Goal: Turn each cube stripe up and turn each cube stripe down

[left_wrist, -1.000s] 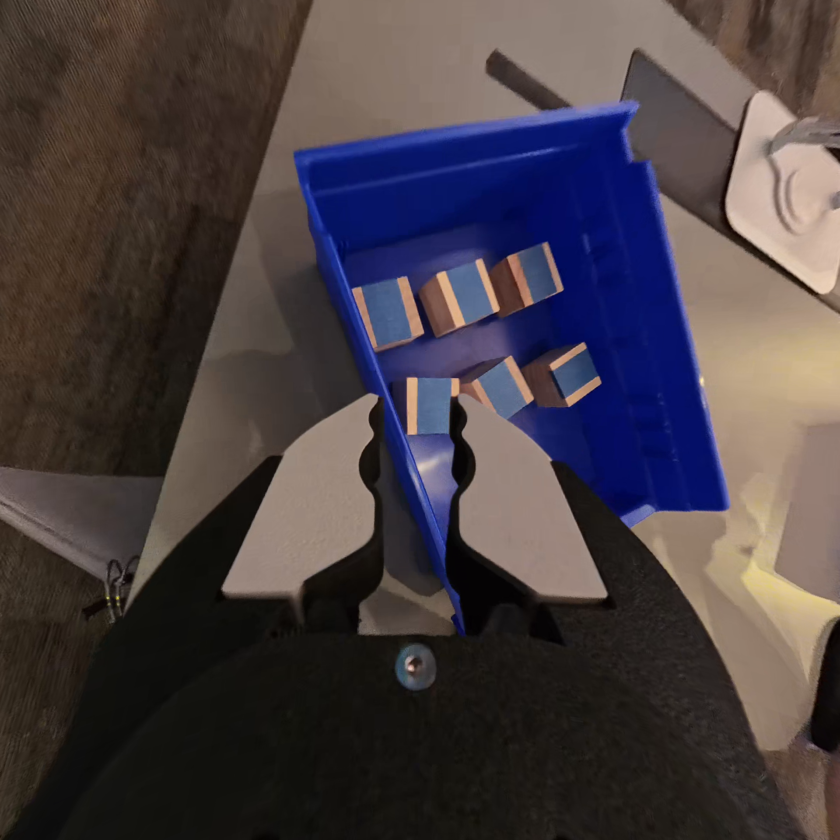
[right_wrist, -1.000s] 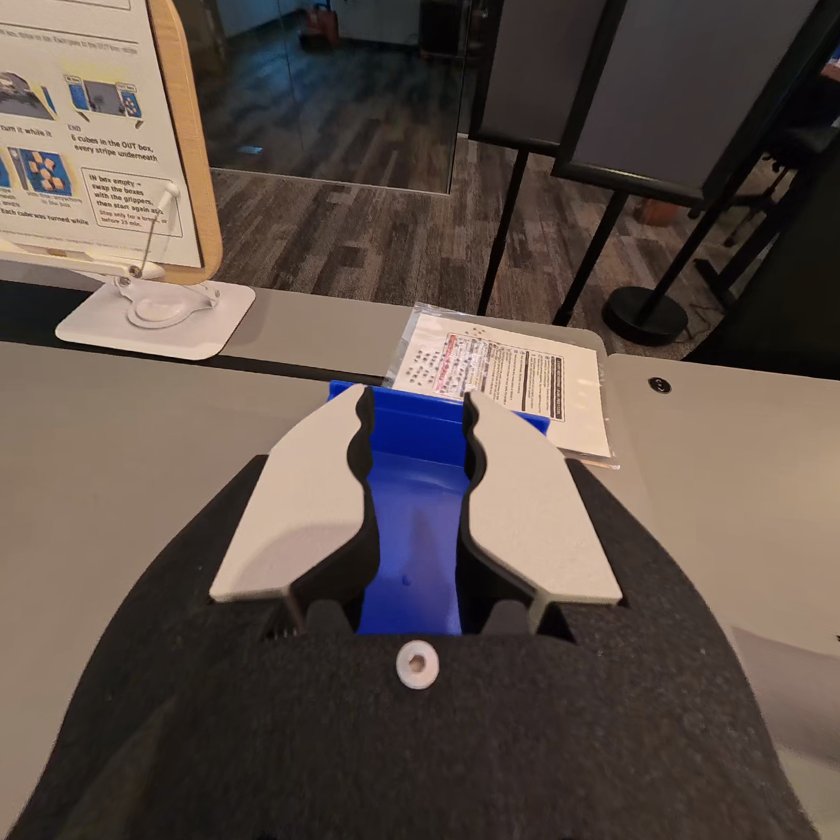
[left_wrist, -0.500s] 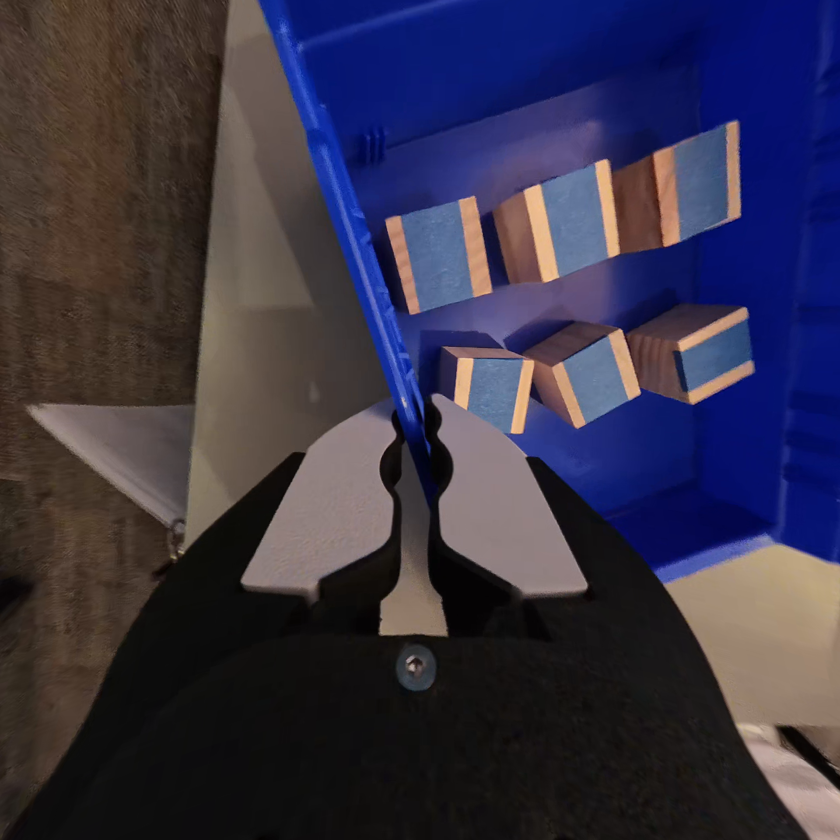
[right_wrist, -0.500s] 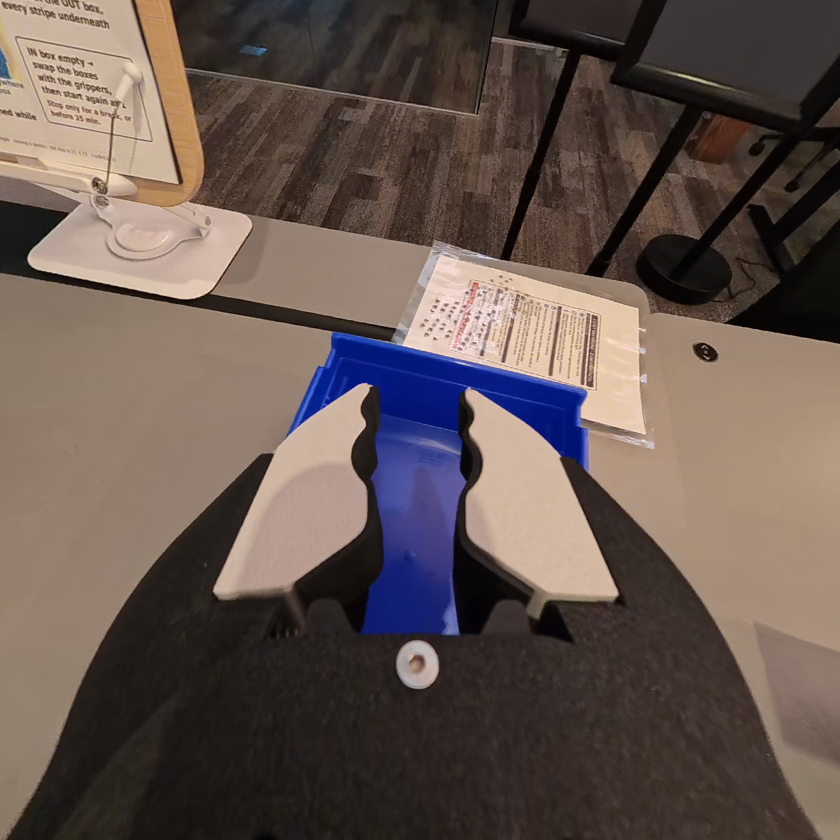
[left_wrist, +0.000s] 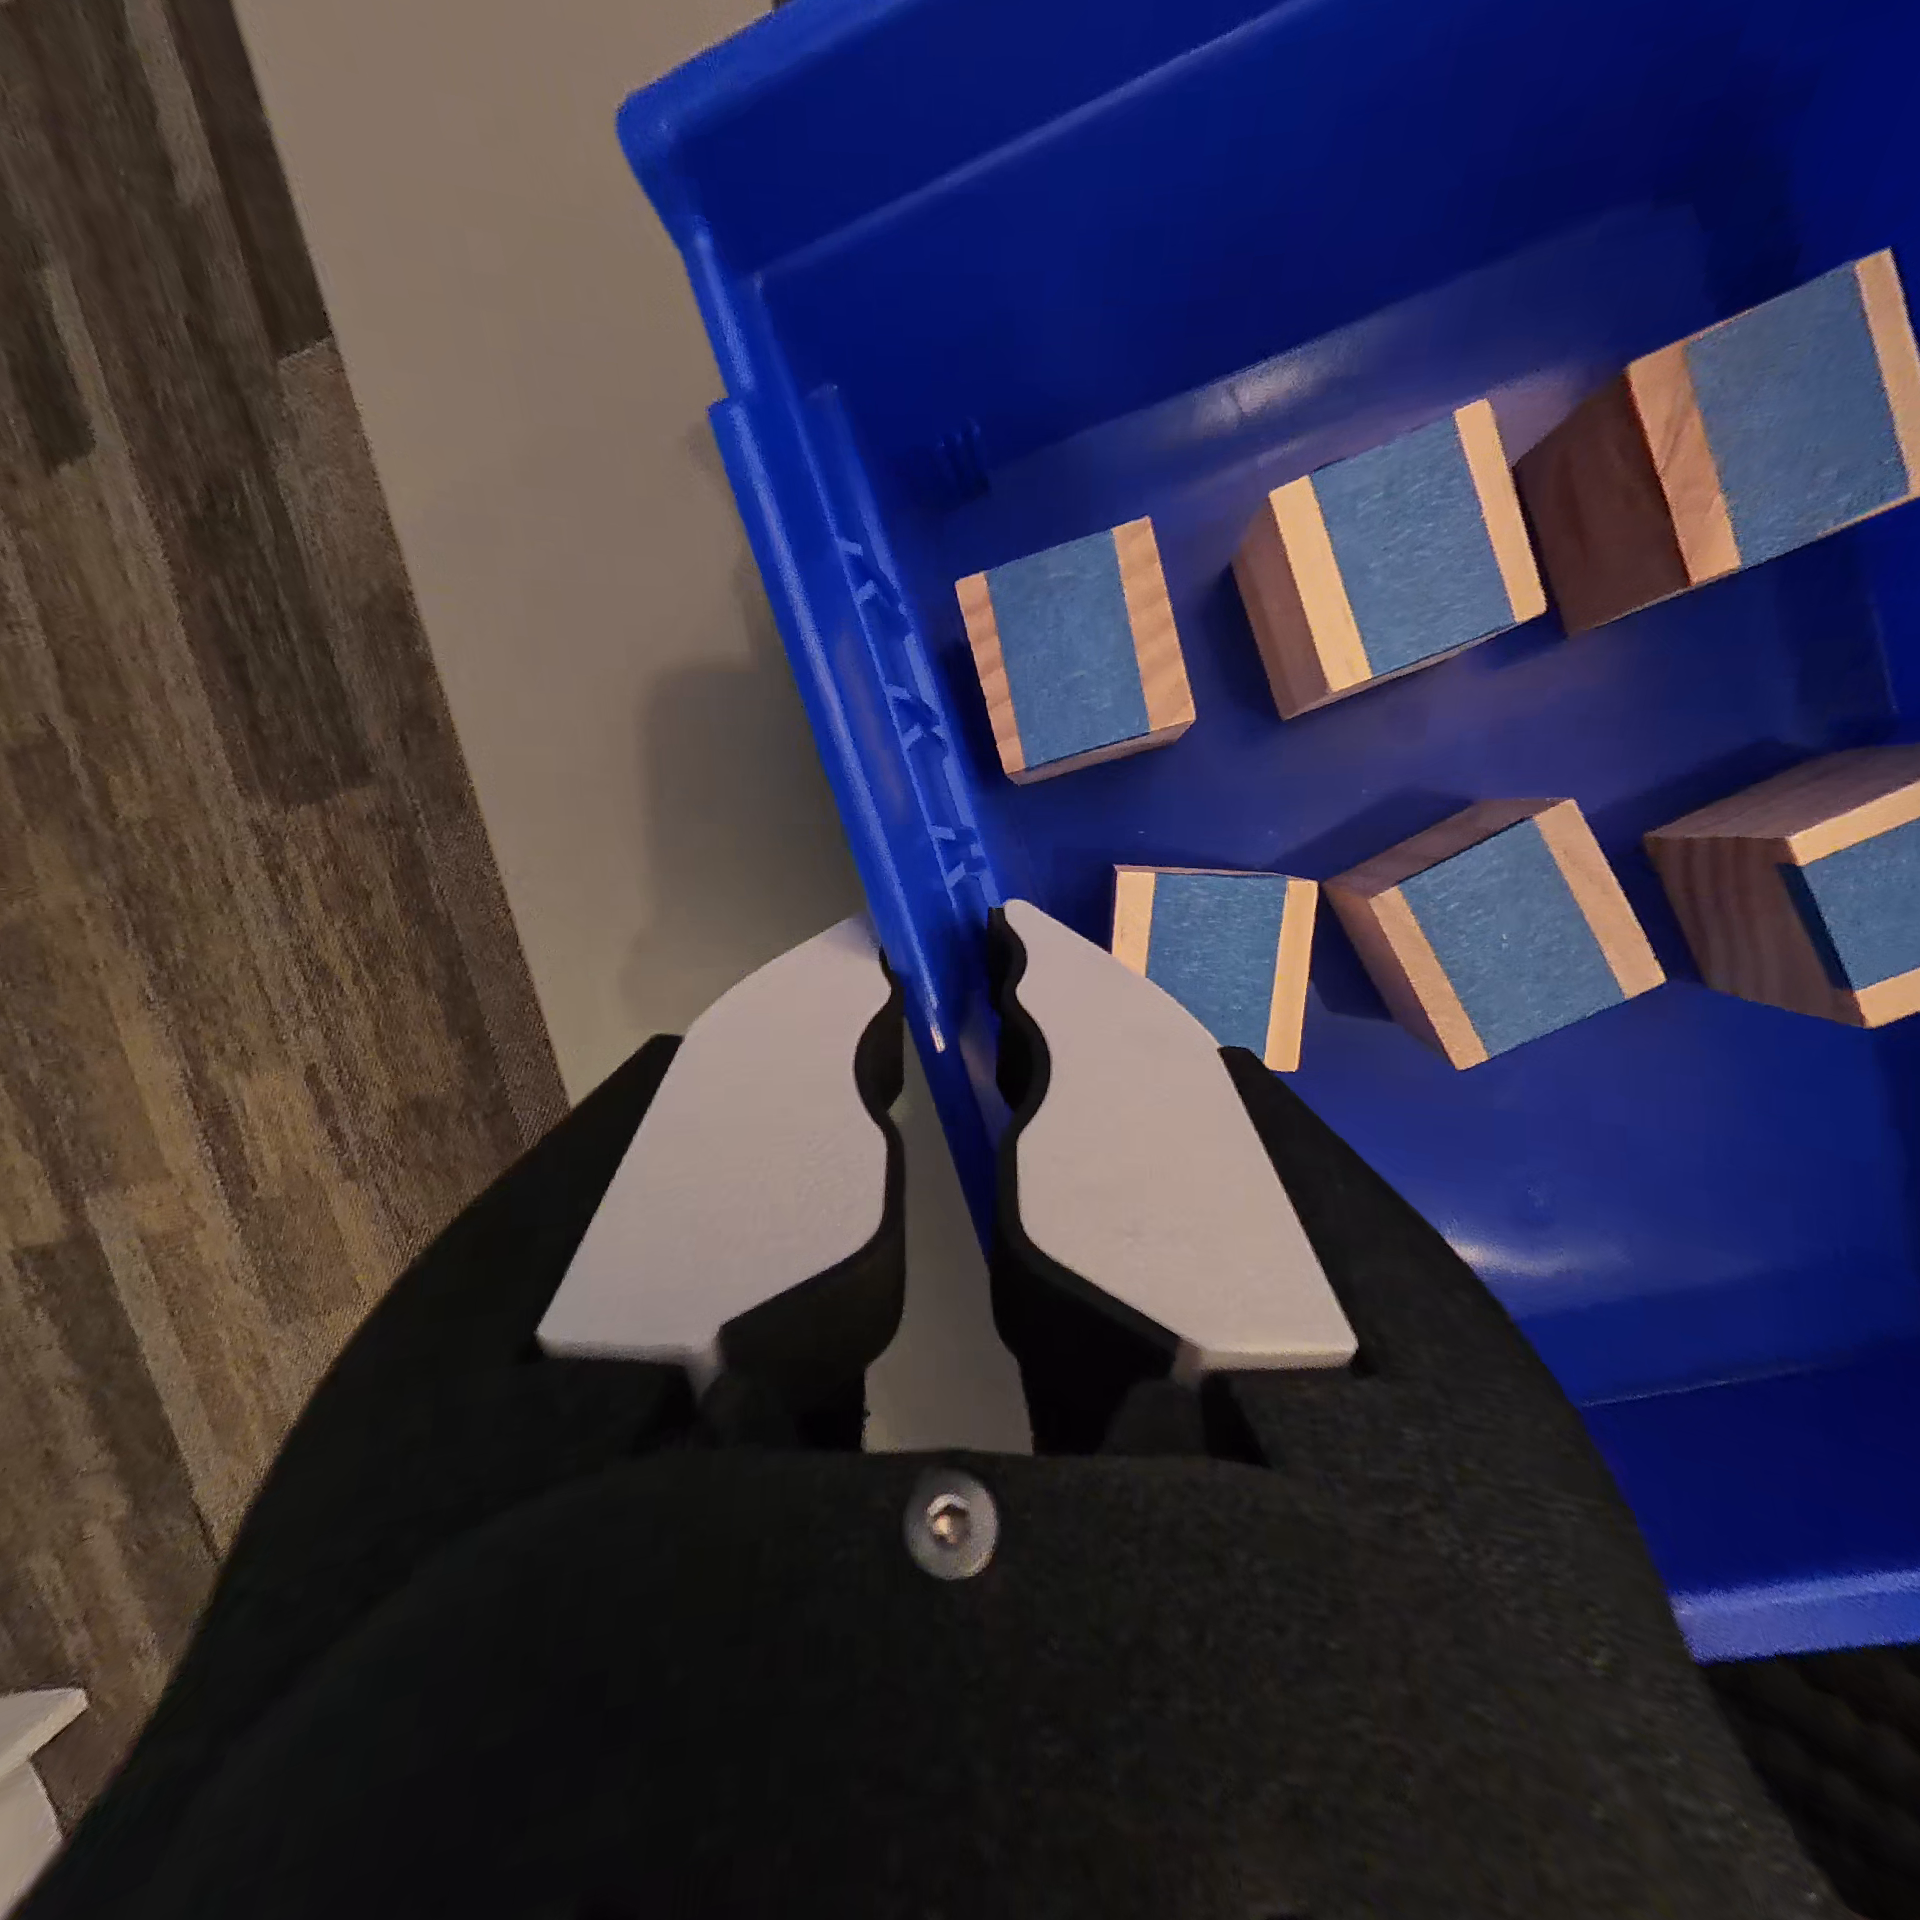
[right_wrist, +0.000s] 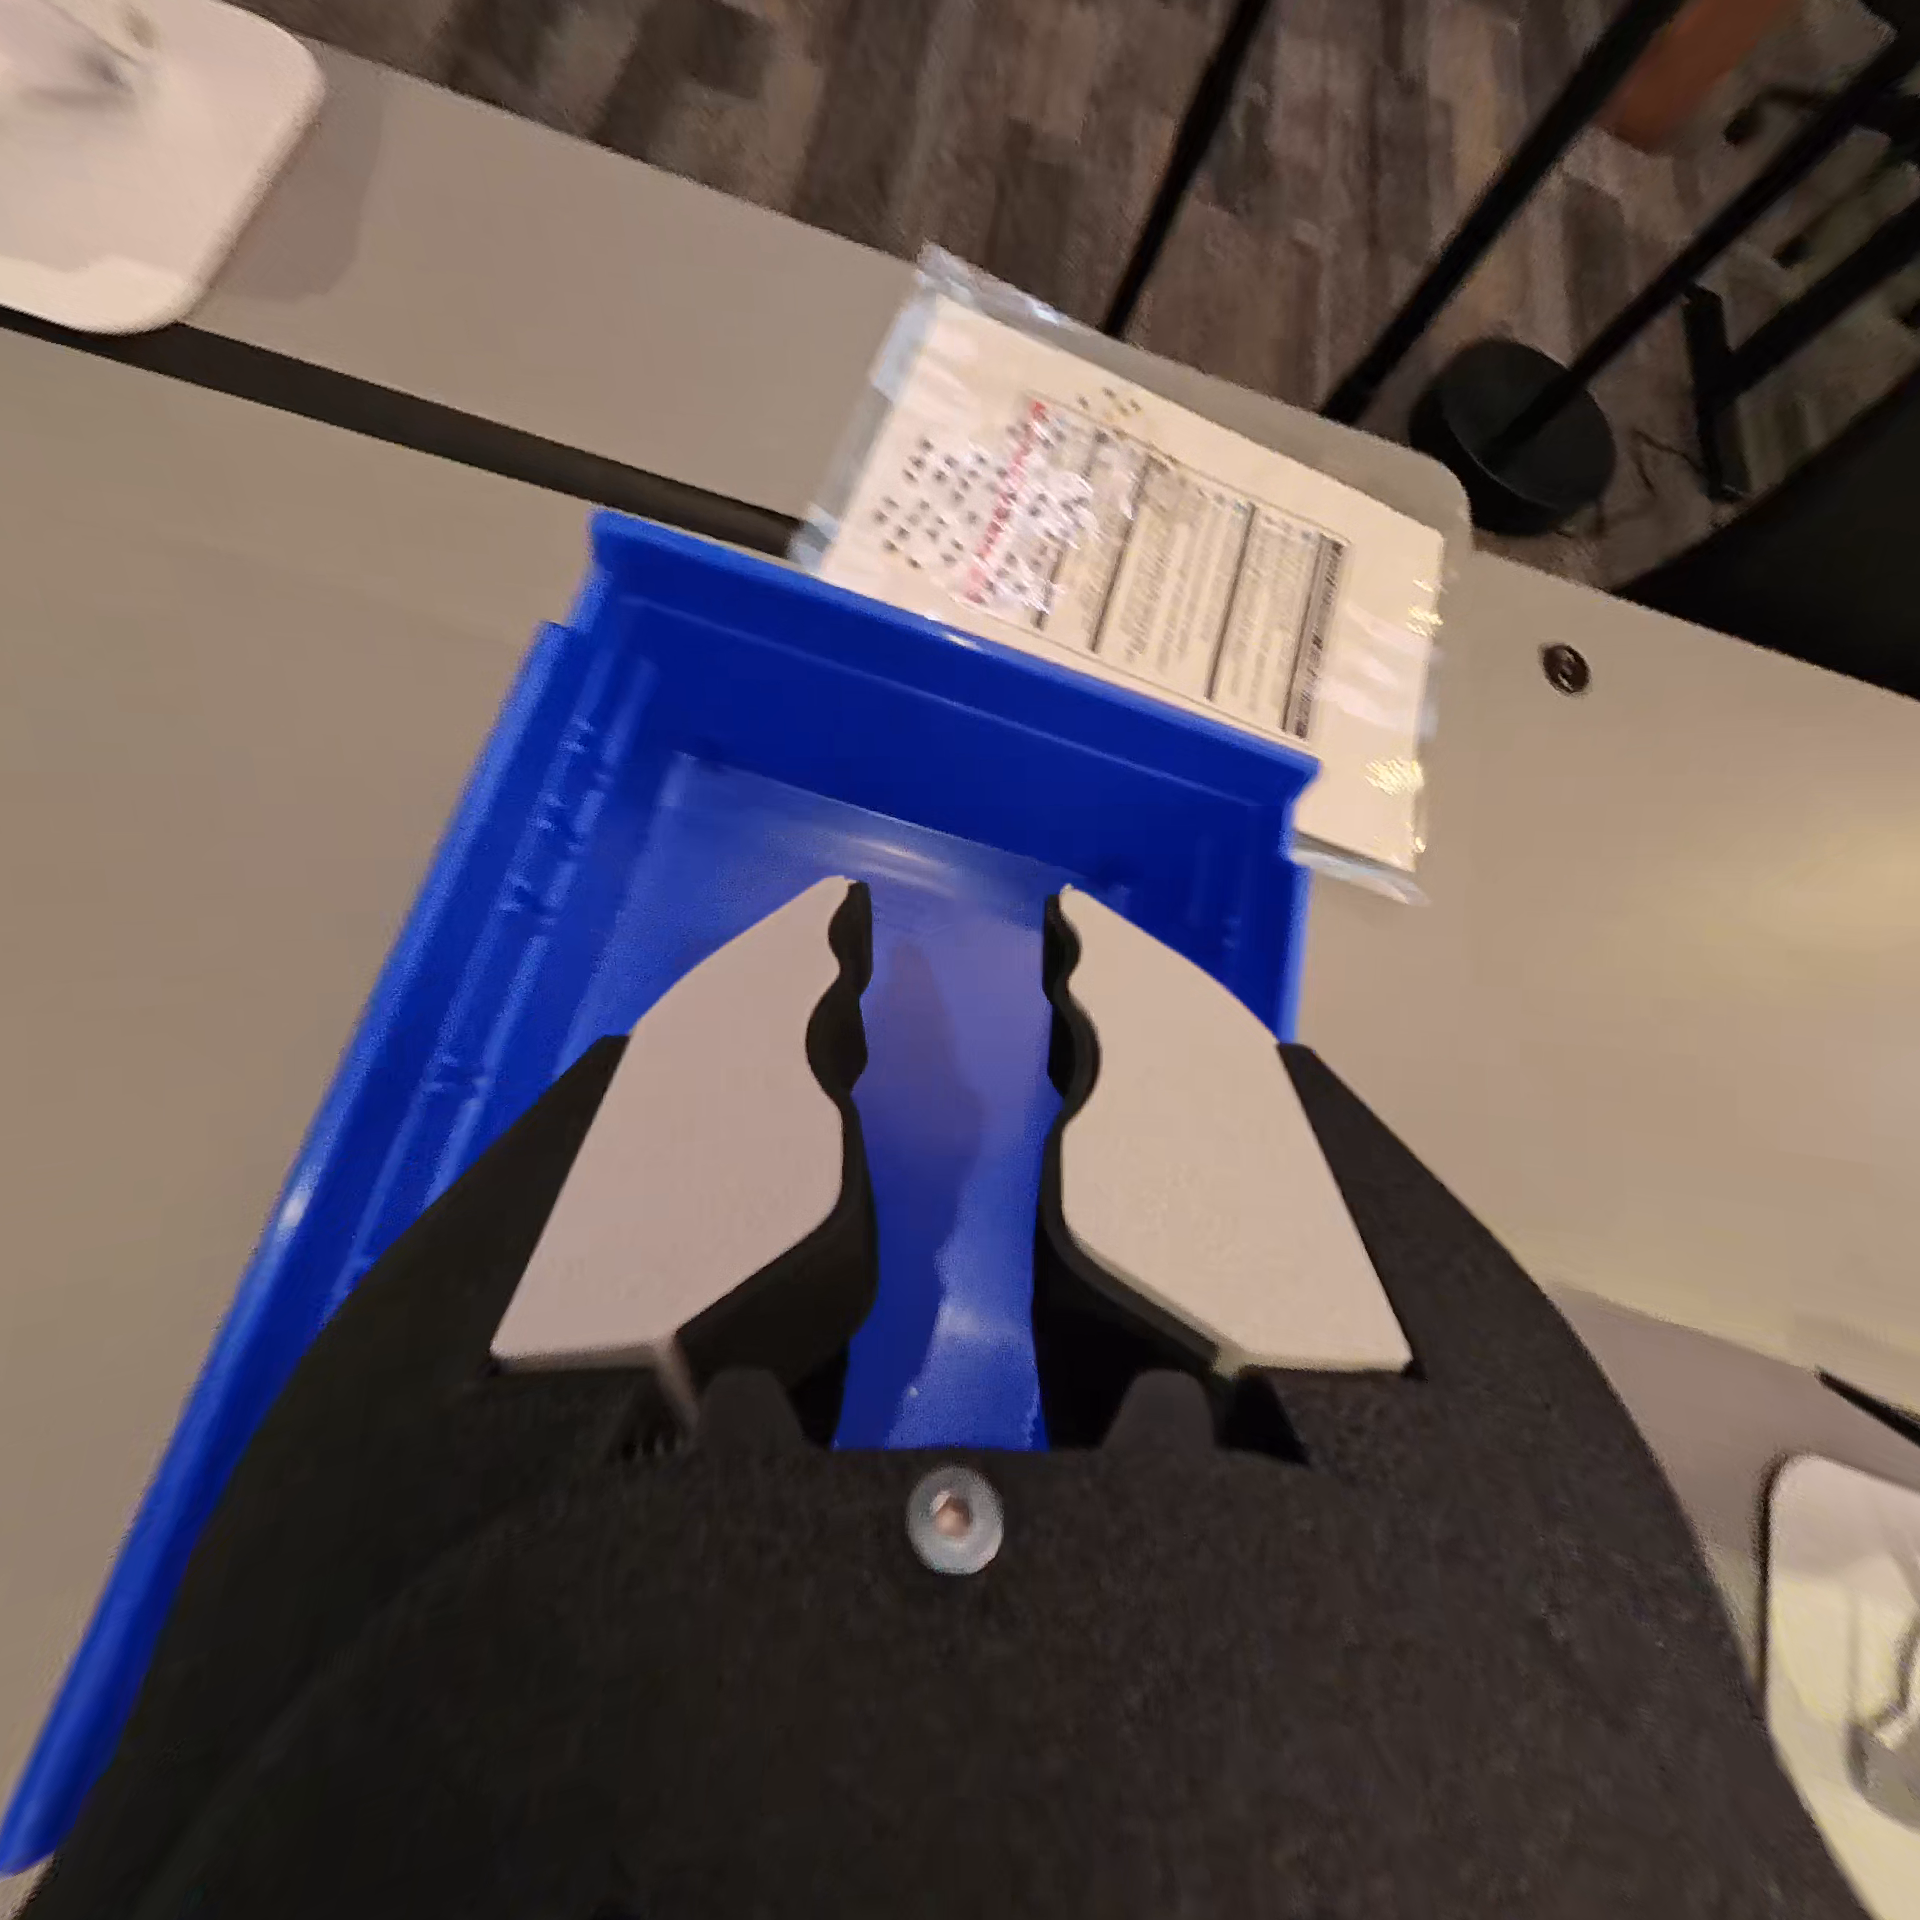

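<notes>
While the left gripper (left_wrist: 940, 935) stays clenched on the side wall of the blue plastic bin (left_wrist: 1195, 312) whose six blue-striped wooden cubes (left_wrist: 1075, 649) lie just right of its tips, move it level, and the released right gripper (right_wrist: 956, 899) over the empty blue plastic bin (right_wrist: 935, 686) should grip a wall squarely.

Left wrist view close above a blue bin (left_wrist: 1143, 312) with cubes, tilted down, right wrist view close over an empty blue bin (right_wrist: 935, 665), facing across the counter (right_wrist: 260, 623), no shared part evident
</notes>
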Available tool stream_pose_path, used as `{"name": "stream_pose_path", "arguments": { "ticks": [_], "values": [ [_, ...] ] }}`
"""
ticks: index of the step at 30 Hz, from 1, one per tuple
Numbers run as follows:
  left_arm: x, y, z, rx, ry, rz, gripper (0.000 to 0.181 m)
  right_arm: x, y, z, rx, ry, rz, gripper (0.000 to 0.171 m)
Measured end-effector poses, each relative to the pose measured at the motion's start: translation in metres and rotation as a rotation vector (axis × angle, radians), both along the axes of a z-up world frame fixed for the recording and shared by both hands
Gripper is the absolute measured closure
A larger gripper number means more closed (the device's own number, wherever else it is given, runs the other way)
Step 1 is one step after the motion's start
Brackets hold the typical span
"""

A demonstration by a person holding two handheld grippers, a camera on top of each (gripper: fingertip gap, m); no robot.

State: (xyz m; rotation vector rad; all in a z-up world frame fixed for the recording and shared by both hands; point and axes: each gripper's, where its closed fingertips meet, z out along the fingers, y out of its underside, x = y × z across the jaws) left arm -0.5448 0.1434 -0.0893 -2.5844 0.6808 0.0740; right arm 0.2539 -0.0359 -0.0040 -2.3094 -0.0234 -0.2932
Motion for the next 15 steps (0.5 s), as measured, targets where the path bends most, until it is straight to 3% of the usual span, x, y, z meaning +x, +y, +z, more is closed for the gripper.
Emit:
{"name": "stream_pose_path", "arguments": {
  "ticks": [1, 11, 15],
  "values": [
    [0.002, 0.000, 0.000, -0.004, -0.003, 0.003, 0.169, 0.008, -0.004, -0.004, -0.014, 0.001, -0.022, 0.139],
    [0.006, -0.003, 0.000, -0.014, -0.072, 0.056, 0.171, 0.047, -0.037, -0.052, -0.113, 0.203, -0.016, 0.122],
    [0.015, -0.005, 0.006, -0.050, -0.224, 0.116, 0.152, 0.036, -0.030, -0.065, -0.086, 0.404, 0.015, 0.111]
  ]
}}
